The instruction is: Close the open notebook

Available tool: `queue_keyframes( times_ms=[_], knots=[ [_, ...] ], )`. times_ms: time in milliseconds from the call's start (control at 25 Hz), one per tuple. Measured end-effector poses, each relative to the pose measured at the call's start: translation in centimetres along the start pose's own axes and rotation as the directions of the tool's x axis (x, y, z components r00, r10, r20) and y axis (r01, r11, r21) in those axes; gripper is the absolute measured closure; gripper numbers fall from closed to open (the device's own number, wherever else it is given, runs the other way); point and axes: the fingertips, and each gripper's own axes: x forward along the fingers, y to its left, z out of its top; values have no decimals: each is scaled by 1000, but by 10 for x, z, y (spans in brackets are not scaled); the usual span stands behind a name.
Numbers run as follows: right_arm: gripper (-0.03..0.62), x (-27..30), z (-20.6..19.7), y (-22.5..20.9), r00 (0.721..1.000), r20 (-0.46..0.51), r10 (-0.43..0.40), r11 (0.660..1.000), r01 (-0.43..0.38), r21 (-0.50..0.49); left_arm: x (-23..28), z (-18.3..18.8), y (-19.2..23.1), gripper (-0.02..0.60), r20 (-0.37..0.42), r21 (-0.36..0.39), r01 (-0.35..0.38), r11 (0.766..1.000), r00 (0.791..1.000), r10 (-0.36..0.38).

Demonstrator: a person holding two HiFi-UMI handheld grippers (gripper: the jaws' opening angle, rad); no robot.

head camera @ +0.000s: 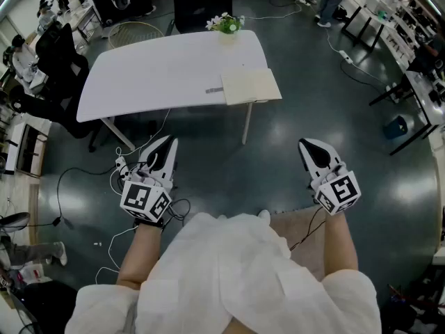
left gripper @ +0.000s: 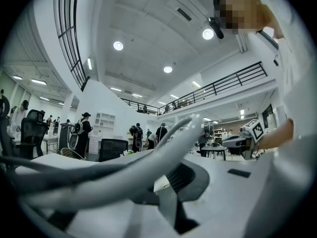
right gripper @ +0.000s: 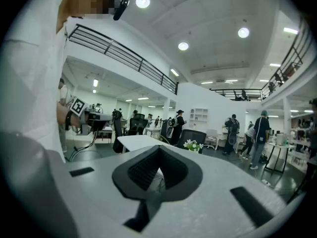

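Open notebook [head camera: 251,85] on table [head camera: 153,75] near-right corner, flowers [head camera: 226,24] at far edge. L gripper [head camera: 168,142] & R gripper [head camera: 306,145] well short of table, jaws closed, empty.

the floor [head camera: 292,138] is dark, glossy grey and throws back the lamps. a white bench [head camera: 153,75] on thin legs stands mid-room, with a black chair [head camera: 201,2] at its far edge. more desks [head camera: 400,44] run along the right side, black office chairs [head camera: 59,51] crowd the left, and loose cables [head camera: 76,176] trail over the floor. overhead, round ceiling lights [right gripper: 183,46] sit in a high white ceiling. a black-railed gallery [right gripper: 124,58] runs along the white walls [right gripper: 198,95], with a white shelf unit [right gripper: 200,114] below.
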Motion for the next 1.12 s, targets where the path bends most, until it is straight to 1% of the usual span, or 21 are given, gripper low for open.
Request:
queue_keyframes(
  times_ms=[160, 280, 520, 640, 800, 880, 1000, 1120],
  knots=[
    [594, 21, -1, 6, 993, 71, -97, 987, 86, 138, -2, 2, 10, 566, 4, 1, -9, 1000, 1000, 9],
    [594, 32, 4, 11, 988, 101, -119, 978, 99, 186, -2, 3, 17, 566, 7, -2, -19, 1000, 1000, 19],
    [594, 46, 3, 20, 991, 104, -87, 979, 66, 191, -2, 2, 23, 566, 8, -8, -19, 1000, 1000, 19],
    [592, 48, 0, 23, 992, 118, -50, 975, 23, 220, -2, 0, 27, 566, 8, -14, -21, 1000, 1000, 21],
    [591, 48, -3, 24, 991, 126, -42, 971, 11, 239, -2, -2, 30, 566, 6, -20, -23, 1000, 1000, 23],
    [591, 47, -12, 25, 993, 113, -31, 974, 4, 228, -3, -4, 31, 566, 1, -21, -23, 1000, 1000, 23],
    [589, 39, -34, 21, 998, 68, -10, 979, -4, 203, -3, -6, 33, 566, -3, -15, -20, 1000, 1000, 19],
    [589, 21, -50, 10, 999, 17, -30, 985, 26, 169, -4, -7, 36, 566, -4, -11, -16, 1000, 1000, 16]
  ],
)
